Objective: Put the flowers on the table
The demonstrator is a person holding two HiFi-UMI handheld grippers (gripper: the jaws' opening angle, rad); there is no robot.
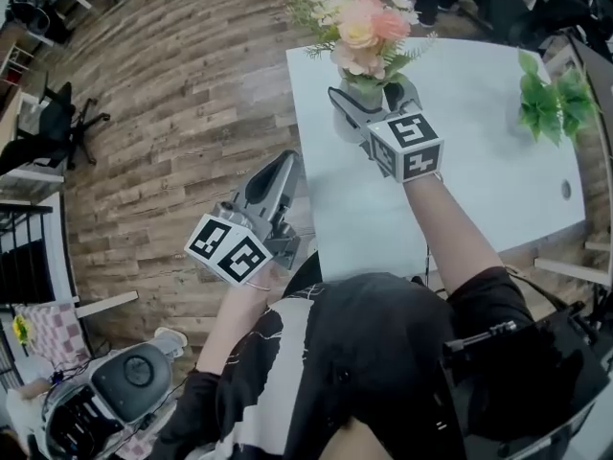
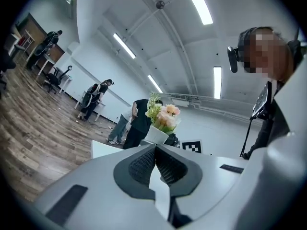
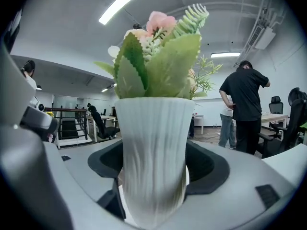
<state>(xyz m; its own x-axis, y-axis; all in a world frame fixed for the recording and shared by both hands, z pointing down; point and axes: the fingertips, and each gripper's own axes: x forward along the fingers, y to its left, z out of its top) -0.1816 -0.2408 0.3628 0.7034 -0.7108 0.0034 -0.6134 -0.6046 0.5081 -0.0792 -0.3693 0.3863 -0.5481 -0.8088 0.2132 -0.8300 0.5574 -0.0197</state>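
My left gripper (image 1: 283, 161) is nearest me, its jaws closed tip to tip on nothing. It hangs over the brown plank floor (image 1: 192, 94) just beside the white desk (image 1: 479, 190). It has no part in the work, so the only harm I see from it is a careless swing into the desk's edge. Further out, my right gripper (image 1: 369, 99) has its jaws spread wide around the tall white ribbed vase (image 3: 153, 147). The vase looks set down on the desk near its left edge, with the pink and cream flowers (image 1: 369, 32) standing upright above it. As far as I can judge, the pads sit just off the vase's sides rather than squeezing, with slivers of desk showing low down. That is where it can go wrong. The clearance is slim, so if I pull back crooked or tilted, a pad may catch the ribs and drag or tip the top-heavy vase. The edge is near enough for it to fall to the floor. Beyond it, the leafy green plant (image 1: 551, 99) is well apart and safe.
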